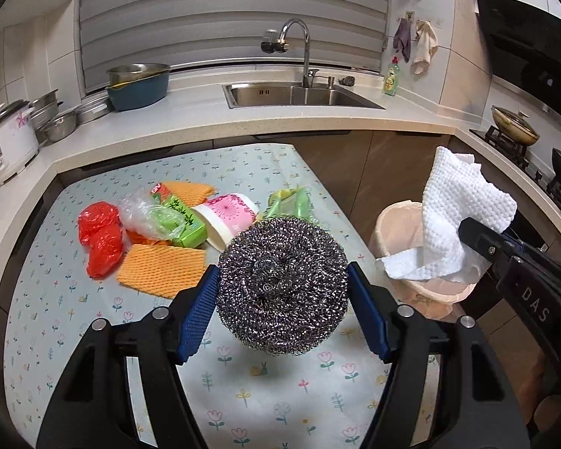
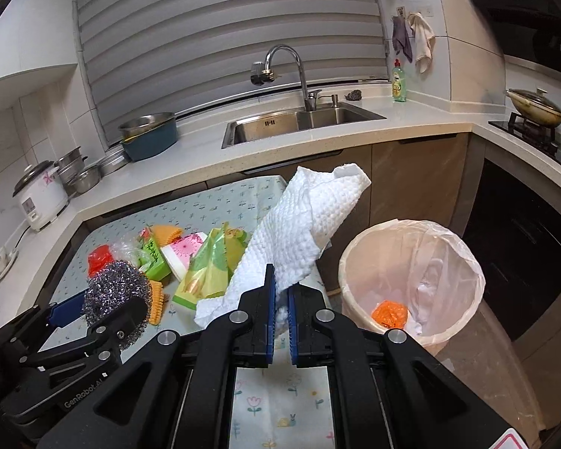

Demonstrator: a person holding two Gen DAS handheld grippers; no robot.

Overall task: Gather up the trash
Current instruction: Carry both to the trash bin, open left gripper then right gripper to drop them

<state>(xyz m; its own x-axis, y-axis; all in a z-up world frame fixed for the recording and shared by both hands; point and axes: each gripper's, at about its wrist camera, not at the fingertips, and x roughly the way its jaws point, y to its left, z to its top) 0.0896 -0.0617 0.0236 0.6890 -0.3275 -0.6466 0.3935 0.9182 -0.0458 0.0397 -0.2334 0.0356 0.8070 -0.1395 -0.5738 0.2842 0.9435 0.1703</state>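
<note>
Mid-haul on the trash run: my left gripper (image 1: pixel 282 290) has its jaws clamped wide round the steel scourer (image 1: pixel 282 284), my right gripper (image 2: pixel 280 295) pinches a paper towel (image 2: pixel 303 220) nearly shut; next both want carrying over the lined bin (image 2: pixel 411 258) beside the flowery desk (image 1: pixel 243 393) in this kitchen, more wrappers waiting.

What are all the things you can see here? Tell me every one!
steel wool ball: 1, silver, held above table
paper towel: 1, white, held near bin
trash bin: 1, beige with clear liner, beside table
orange scrap: 1, inside bin
red bag: 1, on table
orange foam nets: at least 2, on table
green box: 1, on table
pink-and-white cup: 1, lying on table
green wrapper: 1, on table
sink: 1, steel, on counter
left gripper: black, blue pads
right gripper: black, blue pads
</note>
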